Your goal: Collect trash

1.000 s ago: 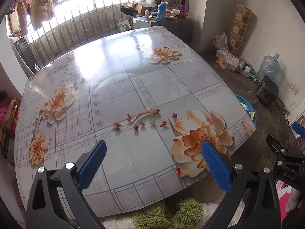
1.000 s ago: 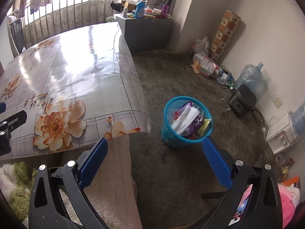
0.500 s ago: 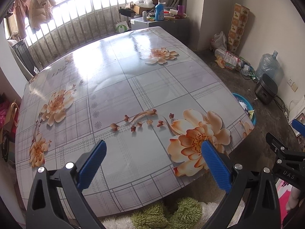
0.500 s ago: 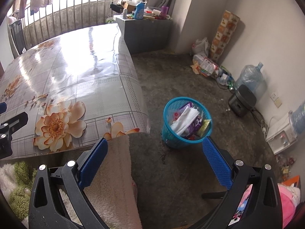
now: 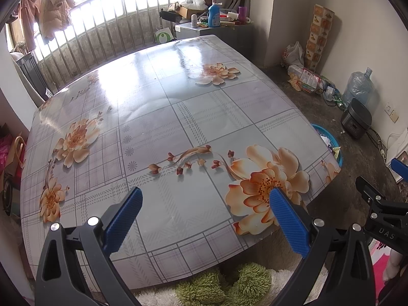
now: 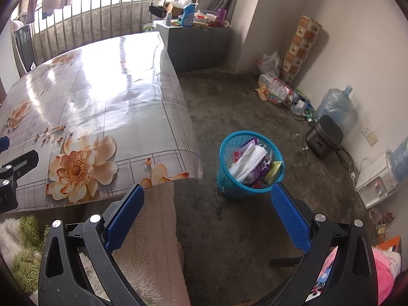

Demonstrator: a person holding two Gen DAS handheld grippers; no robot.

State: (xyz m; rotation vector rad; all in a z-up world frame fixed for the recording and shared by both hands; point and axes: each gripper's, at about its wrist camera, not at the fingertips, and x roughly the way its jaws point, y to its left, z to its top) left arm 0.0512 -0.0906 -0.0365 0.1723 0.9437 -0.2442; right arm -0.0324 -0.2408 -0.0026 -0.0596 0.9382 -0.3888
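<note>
Setting: concrete-floored room, barred window at the back, a large table under a glossy floral cloth. No loose item shows on the cloth in either wrist view.

Left gripper: over the near edge of the table, blue pads spread wide, nothing between them. Under it, only bare cloth and the printed orange flower.

Right gripper: off the table's right corner, above the floor, pads spread wide, empty. A pale fleecy cloth lies below its left pad.

Trash: gathered in the blue mesh basket, which stands on the floor just beside the table corner and ahead of the right gripper. Inside: white paper or tissue, a purple wrapper, a yellow-green packet, small red bits. The left view shows only a sliver of the rim past the table edge.

Judgement: collection from the table looks complete or nearly so. More wrappers lie by the far wall; whether they count as trash here is unclear.

Handling (judged):
- Contents light, soft, crushable; wrappers likely slick, so pinch at a folded edge.
- Basket thin plastic, light, flexible; take the rim wall between the pads, grip gently, expect tipping.
</note>
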